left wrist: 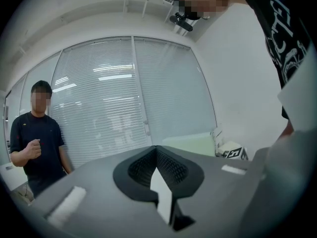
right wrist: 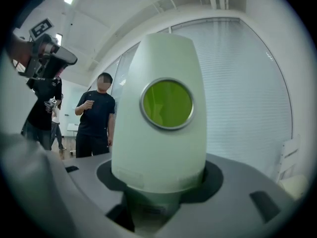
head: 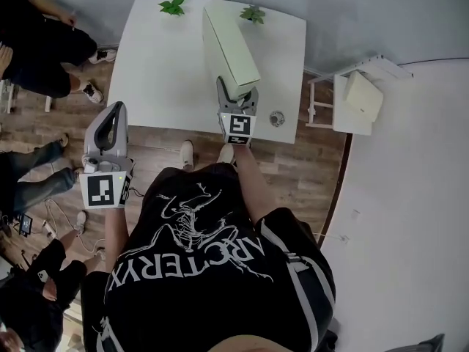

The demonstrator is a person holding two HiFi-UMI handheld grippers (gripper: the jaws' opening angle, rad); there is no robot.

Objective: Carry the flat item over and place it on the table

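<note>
Right hand-held gripper (head: 236,100) clamped on the near end of the pale green flat item (head: 230,46). Item on edge at top centre of the head view, over the white desk (head: 165,72), long axis running from the jaws toward the top of the frame. Touching the desk or just above it: cannot tell. Left hand-held gripper (head: 114,111) at middle left, off the desk, jaws together on nothing, well apart from the item.

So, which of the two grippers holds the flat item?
The right gripper, shut on the pale green flat item; the left gripper is shut, empty.
</note>
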